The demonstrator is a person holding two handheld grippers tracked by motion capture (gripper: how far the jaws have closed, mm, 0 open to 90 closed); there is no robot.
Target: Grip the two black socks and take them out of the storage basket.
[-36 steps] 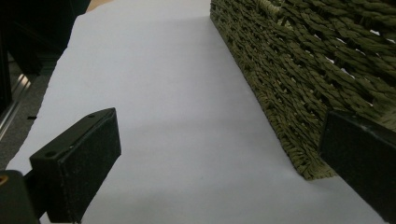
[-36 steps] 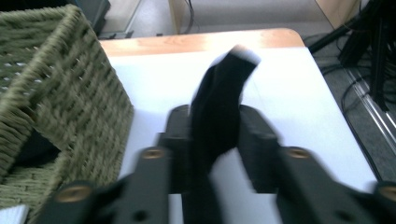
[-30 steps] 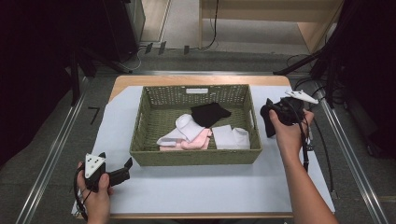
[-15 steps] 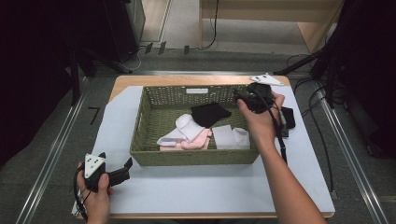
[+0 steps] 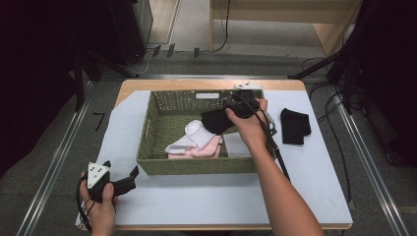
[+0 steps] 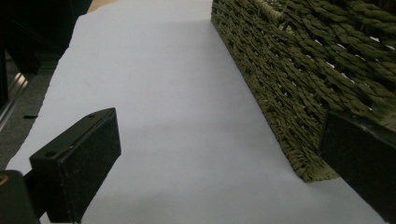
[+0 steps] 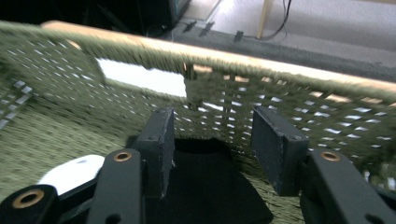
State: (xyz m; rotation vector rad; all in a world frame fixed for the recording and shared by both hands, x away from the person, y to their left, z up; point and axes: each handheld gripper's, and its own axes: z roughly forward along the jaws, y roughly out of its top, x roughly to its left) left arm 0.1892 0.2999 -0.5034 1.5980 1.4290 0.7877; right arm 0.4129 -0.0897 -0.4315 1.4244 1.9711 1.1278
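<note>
An olive woven basket (image 5: 196,164) stands mid-table with a black sock (image 5: 214,120), a white sock (image 5: 196,132) and a pink sock (image 5: 206,147) inside. My right gripper (image 5: 231,110) hangs over the basket's back right corner, just above the black sock (image 7: 210,186). Its jaws have just been closing but stand apart; the sock lies below them and the pads (image 7: 161,140) do not press on it. A second black sock (image 5: 295,126) lies on the white sheet right of the basket. At the front left, my left gripper (image 5: 129,178) rests low and open beside the basket's corner (image 6: 289,70), nothing between its jaws.
A white label (image 5: 206,96) sits on the basket's back wall (image 7: 289,107). Another white piece (image 5: 240,146) lies in the basket by the person's right forearm. White sheet (image 6: 177,107) stretches left of the basket. The right gripper's cable (image 5: 275,152) trails over the rim.
The right hand has moved left from the table's right side to over the basket's back right corner. A black sock now lies on the sheet where it was. The left gripper has stayed still.
</note>
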